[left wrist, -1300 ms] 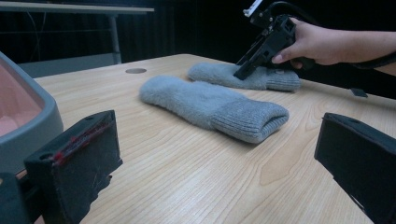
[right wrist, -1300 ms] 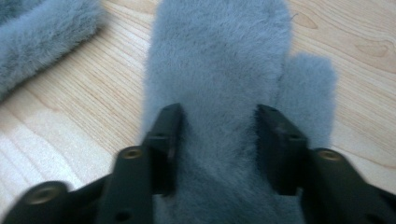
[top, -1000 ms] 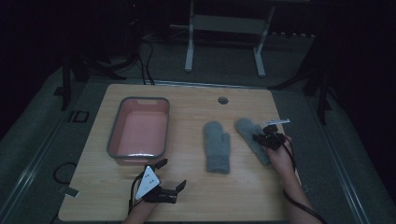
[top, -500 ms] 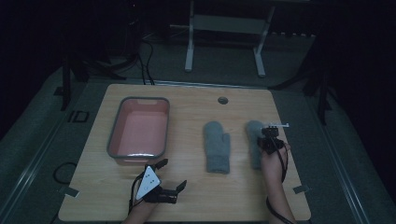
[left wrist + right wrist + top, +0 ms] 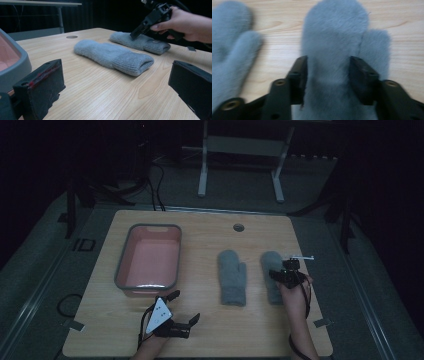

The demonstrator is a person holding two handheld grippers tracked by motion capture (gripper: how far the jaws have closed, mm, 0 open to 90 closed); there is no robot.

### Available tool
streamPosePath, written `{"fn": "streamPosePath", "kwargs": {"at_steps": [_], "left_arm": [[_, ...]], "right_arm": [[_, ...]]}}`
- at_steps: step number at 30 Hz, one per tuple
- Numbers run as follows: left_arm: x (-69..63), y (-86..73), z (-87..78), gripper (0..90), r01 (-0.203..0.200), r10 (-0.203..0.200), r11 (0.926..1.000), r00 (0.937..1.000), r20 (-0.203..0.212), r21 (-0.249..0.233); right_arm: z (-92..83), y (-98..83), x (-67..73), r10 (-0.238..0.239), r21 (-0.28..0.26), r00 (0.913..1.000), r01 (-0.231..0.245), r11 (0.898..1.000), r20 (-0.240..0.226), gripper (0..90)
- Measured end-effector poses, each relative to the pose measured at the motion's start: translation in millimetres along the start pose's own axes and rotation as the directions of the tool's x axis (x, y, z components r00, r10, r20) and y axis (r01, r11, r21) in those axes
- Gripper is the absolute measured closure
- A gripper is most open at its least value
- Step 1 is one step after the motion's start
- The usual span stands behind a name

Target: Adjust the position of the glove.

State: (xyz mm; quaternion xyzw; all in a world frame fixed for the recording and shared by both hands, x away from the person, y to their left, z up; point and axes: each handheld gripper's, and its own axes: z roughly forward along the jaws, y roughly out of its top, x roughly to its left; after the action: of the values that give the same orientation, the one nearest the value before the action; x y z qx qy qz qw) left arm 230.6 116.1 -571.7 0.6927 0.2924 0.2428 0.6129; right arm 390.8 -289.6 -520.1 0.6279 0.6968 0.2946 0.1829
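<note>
Two grey mittens lie side by side on the wooden table [image 5: 200, 330], fingertips pointing away from me. Over the right mitten [image 5: 270, 262] [image 5: 337, 30] hangs my right gripper [image 5: 281, 276] [image 5: 328, 72]. Its jaws have just been opening and stand open astride the mitten, which lies flat between them. The left mitten [image 5: 233, 277] [image 5: 112, 56] lies untouched. My left gripper [image 5: 184, 307] [image 5: 116, 95] rests near the table's front edge, wide open with nothing in it. A person's hand holds the right gripper [image 5: 143, 25] above the far mitten [image 5: 140, 42].
A pink tray with a grey rim [image 5: 120, 270] [image 5: 17, 67] stands left of the mittens. A round cable hole [image 5: 238, 227] sits near the table's far edge. A table frame [image 5: 202, 165] and cables stand on the floor beyond.
The right mitten has swung from slanted to straight, parallel to the left one. The right gripper's jaws have opened off it. The left gripper has not moved.
</note>
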Motion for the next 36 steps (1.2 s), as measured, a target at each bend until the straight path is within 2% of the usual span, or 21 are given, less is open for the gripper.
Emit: {"fn": "streamPosePath", "kwargs": {"at_steps": [3,4,5,8,10,12,14,16,17,18,20,21,29,32,36], "left_arm": [[-0.4,-0.2,-0.4,0.5,0.008,-0.008,0.9999,1.0000,-0.006,-0.007],[-0.4,-0.2,-0.4,0.5,0.008,-0.008,0.9999,1.0000,-0.006,-0.007],[-0.4,-0.3,-0.7,0.4,0.009,-0.009,0.9999,0.9999,-0.008,-0.008],[-0.7,-0.3,-0.7,0.4,0.007,-0.007,1.0000,0.9999,-0.008,-0.007],[-0.8,-0.3,-0.8,0.4,0.005,-0.005,1.0000,1.0000,-0.007,-0.006],[-0.8,-0.3,-0.8,0.5,0.006,-0.006,1.0000,1.0000,-0.007,-0.006],[-0.6,-0.3,-0.7,0.5,0.009,-0.009,0.9999,0.9999,-0.005,-0.006],[-0.5,-0.2,-0.5,0.5,0.009,-0.009,0.9999,0.9999,-0.004,-0.004],[-0.5,-0.2,-0.4,0.4,0.007,-0.007,1.0000,1.0000,-0.004,-0.004],[-0.5,-0.2,-0.4,0.5,0.007,-0.007,1.0000,1.0000,-0.004,-0.004],[-0.6,-0.2,-0.5,0.4,0.008,-0.008,1.0000,1.0000,-0.006,-0.003],[-0.6,-0.2,-0.5,0.5,0.009,-0.009,1.0000,0.9999,-0.006,-0.005],[-0.2,-0.2,-0.7,0.4,0.010,-0.010,0.9999,0.9999,-0.005,-0.004],[-0.1,-0.2,-0.7,0.5,0.010,-0.010,0.9999,0.9999,-0.004,-0.004],[0.2,-0.1,-0.6,0.4,0.011,-0.011,0.9999,0.9999,-0.001,-0.003]], "right_arm": [[-17.0,-7.0,4.1,-0.011,-0.044,0.9997,0.012,0.999,0.024,43.1],[-17.0,-7.0,4.1,-0.011,-0.044,0.9997,0.012,0.999,0.024,43.1],[-20.5,-12.9,9.3,-0.028,-0.058,0.9987,0.030,0.998,0.042,45.2],[-15.9,-18.0,11.3,-0.013,-0.046,0.9988,0.015,0.999,0.047,48.4],[-11.1,-20.3,11.3,-0.023,-0.049,0.9964,0.027,0.998,0.081,48.9],[-4.0,-22.8,8.7,-0.019,-0.033,0.9957,0.022,0.999,0.091,48.9],[3.8,-27.0,5.8,-0.025,-0.026,0.9958,0.027,0.999,0.088,51.7],[6.4,-32.2,4.0,-0.025,-0.055,0.9962,0.030,0.998,0.083,60.4],[5.6,-33.6,4.3,-0.021,-0.059,0.9960,0.027,0.998,0.087,68.0],[5.6,-33.6,4.3,-0.021,-0.059,0.9960,0.027,0.998,0.087,68.0],[0.7,-32.1,5.6,-0.003,-0.064,0.9955,0.009,0.998,0.095,79.2],[-1.0,-31.1,6.7,-0.011,-0.064,0.9947,0.018,0.998,0.102,80.3],[-20.3,-21.5,17.3,-0.023,-0.093,0.9928,0.034,0.995,0.118,81.5],[-33.1,-13.0,27.5,-0.036,-0.113,0.9925,0.049,0.992,0.117,81.6],[-41.3,-6.7,38.6,-0.044,-0.129,0.9930,0.059,0.990,0.110,81.5]]}}
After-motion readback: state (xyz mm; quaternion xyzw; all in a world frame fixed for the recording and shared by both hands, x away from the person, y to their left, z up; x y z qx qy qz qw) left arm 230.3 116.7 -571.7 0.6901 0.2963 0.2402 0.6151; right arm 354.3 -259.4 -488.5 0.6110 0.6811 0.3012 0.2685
